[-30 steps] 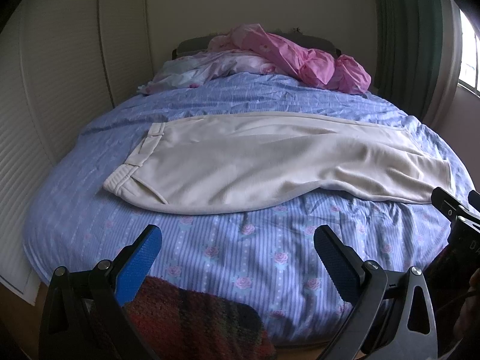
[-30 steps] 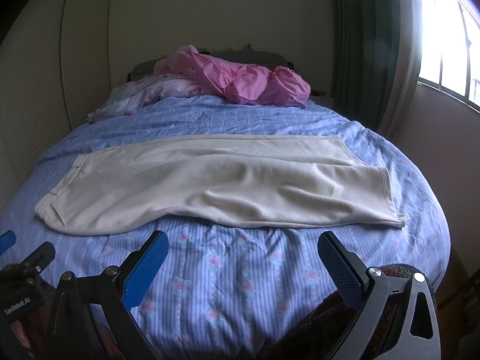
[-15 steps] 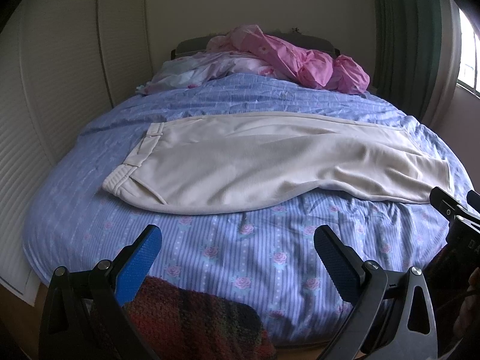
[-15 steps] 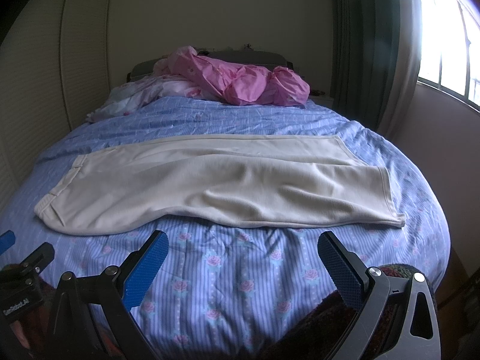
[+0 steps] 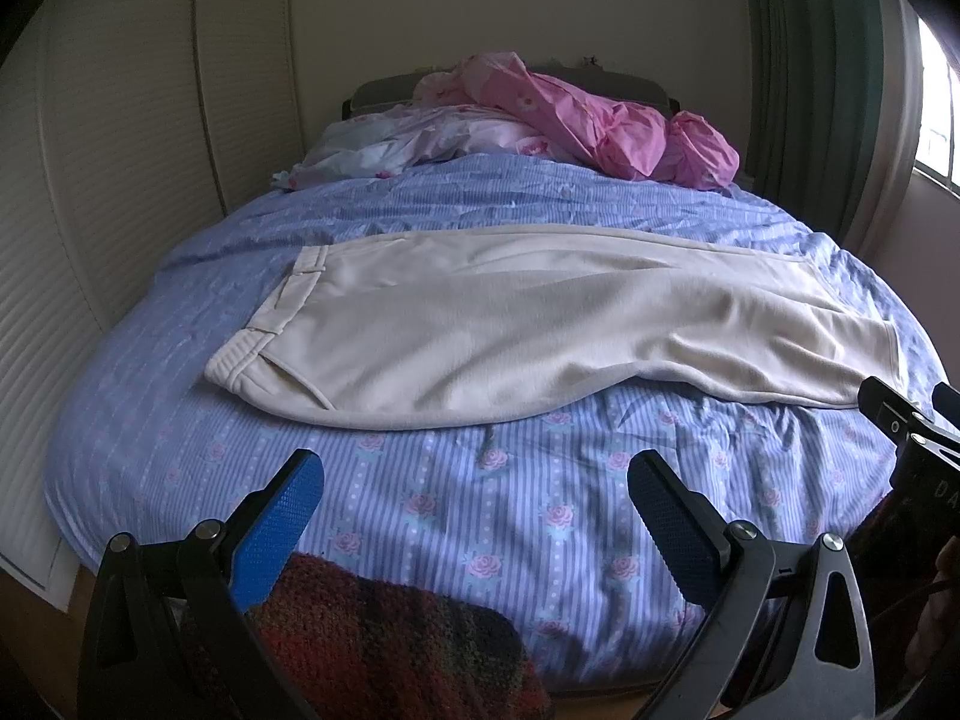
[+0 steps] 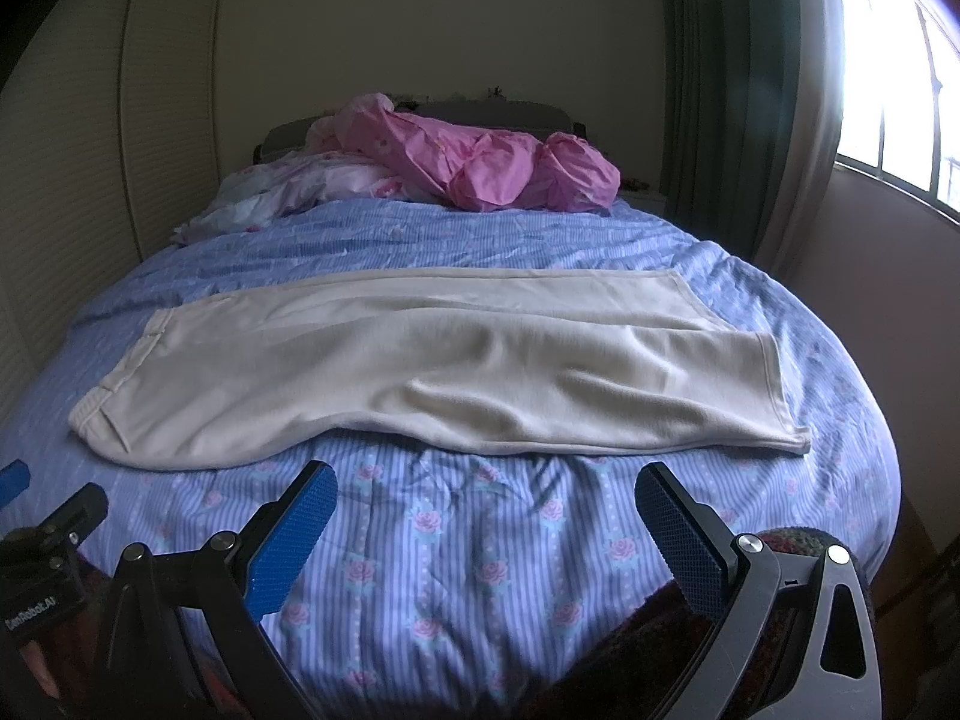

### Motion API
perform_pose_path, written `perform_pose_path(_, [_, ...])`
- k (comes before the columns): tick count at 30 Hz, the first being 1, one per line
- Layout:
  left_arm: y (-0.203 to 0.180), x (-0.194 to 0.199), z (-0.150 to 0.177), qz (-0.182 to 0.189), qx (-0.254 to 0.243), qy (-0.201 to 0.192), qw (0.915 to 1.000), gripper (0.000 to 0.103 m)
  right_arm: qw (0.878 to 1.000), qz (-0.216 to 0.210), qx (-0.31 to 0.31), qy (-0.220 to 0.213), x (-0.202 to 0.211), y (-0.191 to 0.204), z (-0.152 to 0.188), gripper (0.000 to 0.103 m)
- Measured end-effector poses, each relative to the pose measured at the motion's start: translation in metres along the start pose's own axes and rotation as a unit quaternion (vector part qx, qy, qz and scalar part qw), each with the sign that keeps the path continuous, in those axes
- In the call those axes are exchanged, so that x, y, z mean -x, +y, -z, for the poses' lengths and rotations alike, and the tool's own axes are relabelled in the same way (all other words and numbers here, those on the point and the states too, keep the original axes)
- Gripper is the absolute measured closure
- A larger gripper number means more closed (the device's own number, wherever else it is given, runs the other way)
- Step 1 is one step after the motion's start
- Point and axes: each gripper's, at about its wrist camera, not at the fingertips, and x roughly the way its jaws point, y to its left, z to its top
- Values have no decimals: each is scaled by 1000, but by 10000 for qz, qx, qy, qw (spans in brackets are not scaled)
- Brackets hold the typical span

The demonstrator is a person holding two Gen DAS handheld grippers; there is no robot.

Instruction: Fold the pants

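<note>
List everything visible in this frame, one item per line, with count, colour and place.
pants: one, cream, flat across the bed, waistband at left, leg ends at right
bedspread: one, blue striped with pink roses, covering the bed
pink bedding: one crumpled heap, at the headboard
pale floral bedding: one pile, white and pink, left of the pink heap
knitted cloth: one, dark red, near edge
curtain: one, green, right wall
window: one, bright, far right
left gripper: black with blue pads, open
right gripper: same, open
</note>
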Motion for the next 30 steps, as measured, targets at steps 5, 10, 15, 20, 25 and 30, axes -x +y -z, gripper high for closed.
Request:
perform_pose_path(5, [0, 0, 0, -5, -8, -11, 10000, 0, 10000, -1, -6, -21, -1, 0, 3, 2])
perform_pose_path(10, [0, 0, 0, 2, -7, -4, 10000, 0, 10000, -4, -3, -11, -2, 0, 2, 2])
perform_pose_path(15, [0, 0, 0, -6, -8, -10, 10000, 0, 10000, -5, -5, -9, -1, -1, 2, 2])
perform_pose_path(20, [-1, 1, -1, 4, -9, -6, 10000, 0, 10000, -5, 3, -4, -2, -1, 0, 2])
perform_pose_path(25, [-3, 1, -1, 15, -20, -2, 10000, 0, 10000, -1, 1, -2, -2, -1, 1, 2])
perform_pose_path(30, [-8, 1, -3, 48, -64, -30, 10000, 0, 10000, 3, -1, -9, -2, -1, 1, 2])
